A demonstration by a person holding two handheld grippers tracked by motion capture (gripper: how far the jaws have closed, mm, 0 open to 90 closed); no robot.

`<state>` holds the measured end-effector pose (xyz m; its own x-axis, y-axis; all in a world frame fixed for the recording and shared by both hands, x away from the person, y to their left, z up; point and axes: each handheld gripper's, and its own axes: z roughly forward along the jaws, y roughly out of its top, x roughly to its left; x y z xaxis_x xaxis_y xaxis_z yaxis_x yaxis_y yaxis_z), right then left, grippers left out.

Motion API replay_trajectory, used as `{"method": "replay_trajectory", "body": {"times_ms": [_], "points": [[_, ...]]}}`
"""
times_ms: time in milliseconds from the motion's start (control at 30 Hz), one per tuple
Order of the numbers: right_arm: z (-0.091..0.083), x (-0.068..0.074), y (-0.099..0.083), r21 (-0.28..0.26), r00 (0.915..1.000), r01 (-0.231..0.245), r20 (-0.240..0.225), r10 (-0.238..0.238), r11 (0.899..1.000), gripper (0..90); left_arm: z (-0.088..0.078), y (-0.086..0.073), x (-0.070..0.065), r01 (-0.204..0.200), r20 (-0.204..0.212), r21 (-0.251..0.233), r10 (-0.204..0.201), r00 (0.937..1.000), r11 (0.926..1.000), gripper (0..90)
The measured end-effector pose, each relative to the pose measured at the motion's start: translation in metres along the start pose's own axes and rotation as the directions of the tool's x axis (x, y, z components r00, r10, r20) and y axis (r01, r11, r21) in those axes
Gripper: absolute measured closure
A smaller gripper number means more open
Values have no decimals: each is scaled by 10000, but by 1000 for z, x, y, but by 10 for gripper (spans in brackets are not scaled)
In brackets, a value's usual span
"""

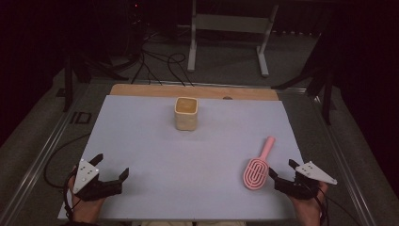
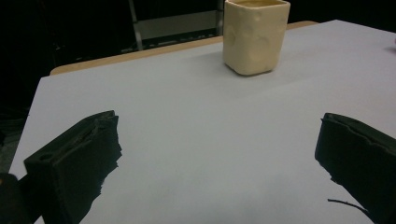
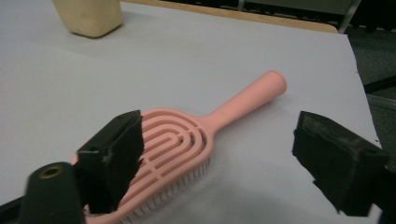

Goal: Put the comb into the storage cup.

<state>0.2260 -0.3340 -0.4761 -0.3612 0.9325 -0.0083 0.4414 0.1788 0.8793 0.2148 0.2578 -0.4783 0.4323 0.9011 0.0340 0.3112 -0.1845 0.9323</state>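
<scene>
Now the right gripper (image 1: 284, 173) approaches the pink hairbrush (image 1: 258, 165), jaws open.

From above, the brush lies bristles down near the table's right edge, the cream cup (image 1: 186, 113) well apart; the left gripper (image 1: 112, 168) waits open and empty. Its own view faces the cup (image 2: 256, 35). Right gripper view: one jaw overlaps the brush head (image 3: 175, 149); better to centre on the handle before closing.
</scene>
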Motion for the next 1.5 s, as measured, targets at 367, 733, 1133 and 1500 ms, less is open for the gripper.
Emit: {"method": "replay_trajectory", "body": {"times_ms": [367, 733, 1133, 1500], "points": [[5, 4, -8, 1028, 9921, 843, -1017, -739, 9911, 793, 1, 0, -1, -26, 21, -10, 26, 10000, 10000, 5], [13, 12, -24, 2043, 9762, 1966, -1318, -1721, 9590, 897, 2, 0, -2, -22, 13, -5, 22, 10000, 10000, 6], [36, 24, -14, 2289, 9688, 2286, -1486, -1982, 9462, 895, 2, -1, -3, -39, -14, 49, 39, 10000, 10000, 7], [58, 38, 1, 2211, 9649, 2369, -1670, -2026, 9461, 890, 3, -1, -3, -47, -26, 68, 47, 10000, 10000, 9]]}}
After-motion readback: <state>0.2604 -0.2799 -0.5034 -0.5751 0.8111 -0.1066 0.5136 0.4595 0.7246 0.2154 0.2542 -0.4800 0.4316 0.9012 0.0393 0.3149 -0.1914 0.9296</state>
